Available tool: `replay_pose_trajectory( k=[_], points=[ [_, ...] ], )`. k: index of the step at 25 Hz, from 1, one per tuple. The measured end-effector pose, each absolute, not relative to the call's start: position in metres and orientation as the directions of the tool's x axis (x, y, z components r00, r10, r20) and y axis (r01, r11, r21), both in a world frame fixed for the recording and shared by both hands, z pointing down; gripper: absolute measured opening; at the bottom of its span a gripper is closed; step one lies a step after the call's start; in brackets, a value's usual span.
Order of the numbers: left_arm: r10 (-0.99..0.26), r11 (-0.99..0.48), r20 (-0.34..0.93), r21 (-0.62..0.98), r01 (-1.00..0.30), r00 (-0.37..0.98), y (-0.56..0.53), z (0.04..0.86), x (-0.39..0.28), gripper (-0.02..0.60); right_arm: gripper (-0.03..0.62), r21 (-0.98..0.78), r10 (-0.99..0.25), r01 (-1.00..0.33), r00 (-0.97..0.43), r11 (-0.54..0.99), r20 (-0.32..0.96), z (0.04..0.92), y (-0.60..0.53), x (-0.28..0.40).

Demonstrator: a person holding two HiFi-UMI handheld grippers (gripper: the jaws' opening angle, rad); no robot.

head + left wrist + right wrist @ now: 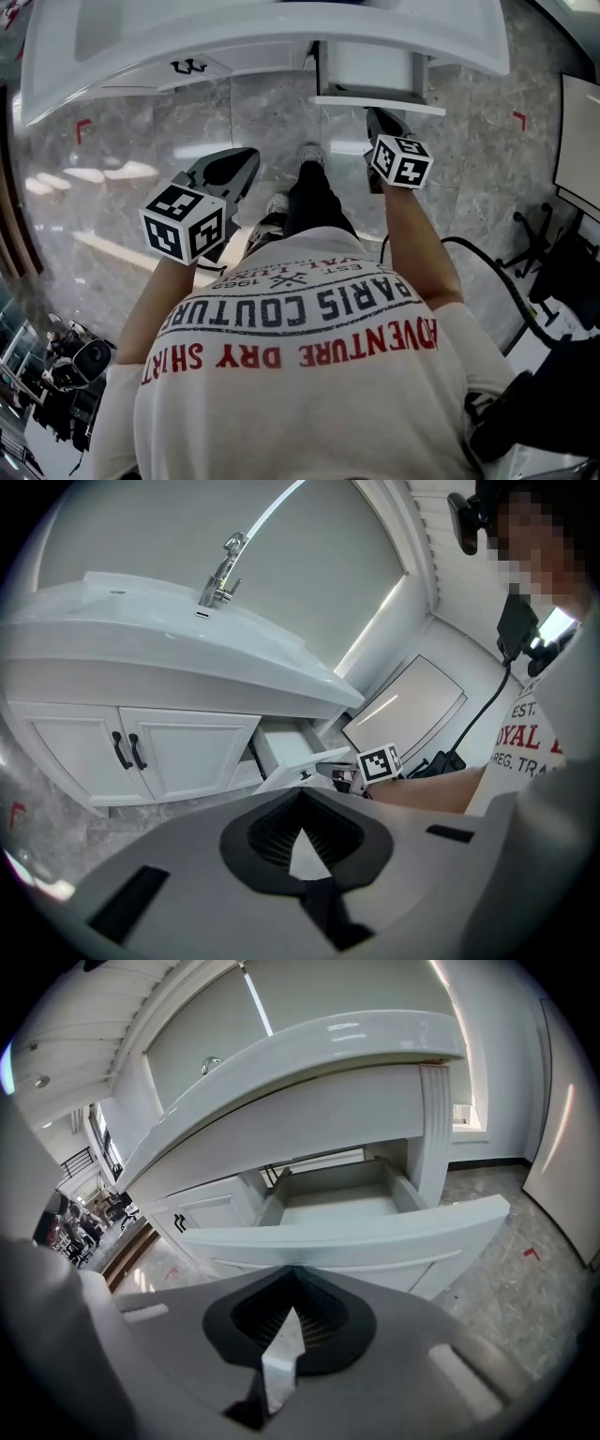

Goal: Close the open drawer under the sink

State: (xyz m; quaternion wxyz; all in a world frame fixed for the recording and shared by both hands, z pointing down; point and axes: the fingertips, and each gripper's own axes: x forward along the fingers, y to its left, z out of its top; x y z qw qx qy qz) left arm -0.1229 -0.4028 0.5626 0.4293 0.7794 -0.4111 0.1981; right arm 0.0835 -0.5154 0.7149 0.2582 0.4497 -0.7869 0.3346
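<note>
The white drawer [373, 73] stands pulled out under the right part of the sink vanity [187, 42], its inside bare. My right gripper [379, 120] is shut with nothing in it. Its tips sit right at the drawer's front panel [377, 104]; contact cannot be made out. In the right gripper view that front panel [375, 1235] fills the space just beyond my right gripper [293, 1274], with the drawer's bare inside [342, 1206] behind it. My left gripper [234, 172] is shut and holds nothing, low over the floor left of the drawer [292, 754]. The left gripper [300, 792] faces the vanity from the side.
Two cabinet doors [141, 752] with black handles lie left of the drawer, under the basin and tap [221, 572]. The floor is grey marble with red corner marks [82, 127]. A white panel [579, 141] and cables [506, 291] stand at the right. The person's shoes [309, 155] are before the vanity.
</note>
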Motion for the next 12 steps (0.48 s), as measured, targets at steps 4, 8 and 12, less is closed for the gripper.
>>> replay_pose_trajectory(
  k=[4,8,12],
  points=[
    [-0.484,-0.269,0.663,0.508,-0.818,0.571,-0.408,0.566,-0.136,0.000,0.002,-0.295,-0.542,-0.884,-0.458,0.363,0.705,0.717,-0.540,0.075],
    [-0.489,-0.251,0.665,0.513,-0.821,0.564,-0.412,0.572,-0.144,0.000,0.002,-0.285,-0.547,-0.884,-0.456,0.371,0.702,0.719,-0.563,0.067],
    [-0.491,-0.232,0.669,0.517,-0.824,0.558,-0.415,0.577,-0.150,0.000,0.002,-0.286,-0.556,-0.883,-0.459,0.372,0.693,0.719,-0.580,0.061]
  ],
)
